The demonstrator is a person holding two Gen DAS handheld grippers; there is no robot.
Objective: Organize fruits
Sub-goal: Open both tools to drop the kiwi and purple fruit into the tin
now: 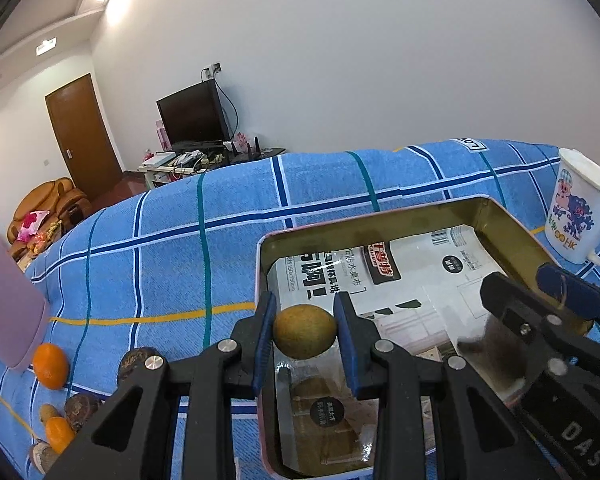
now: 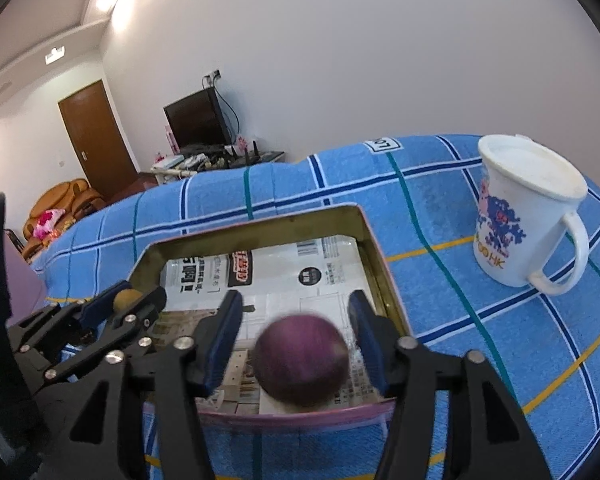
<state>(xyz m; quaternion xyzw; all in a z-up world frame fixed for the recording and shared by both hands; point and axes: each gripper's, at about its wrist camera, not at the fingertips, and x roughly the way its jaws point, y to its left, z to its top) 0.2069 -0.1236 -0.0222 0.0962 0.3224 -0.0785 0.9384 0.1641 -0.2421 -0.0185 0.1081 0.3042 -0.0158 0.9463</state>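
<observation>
My left gripper (image 1: pixel 305 332) is shut on a small yellow-green round fruit (image 1: pixel 305 331) and holds it over the left edge of a metal tin (image 1: pixel 364 222) lined with printed paper. It also shows in the right wrist view (image 2: pixel 124 300). My right gripper (image 2: pixel 296 344) is open over the tin's near right part (image 2: pixel 256 220). A blurred purple round fruit (image 2: pixel 302 360) lies between its fingers with gaps on both sides. In the left wrist view the right gripper (image 1: pixel 540 300) shows with a blurred dark fruit (image 1: pixel 492 356).
A white lidded mug (image 2: pixel 528 216) stands right of the tin on the blue checked cloth (image 1: pixel 160 240). Oranges (image 1: pixel 51 365) and brown fruits (image 1: pixel 80 410) lie at the left near a pink object (image 1: pixel 4 300). A TV and a door are far behind.
</observation>
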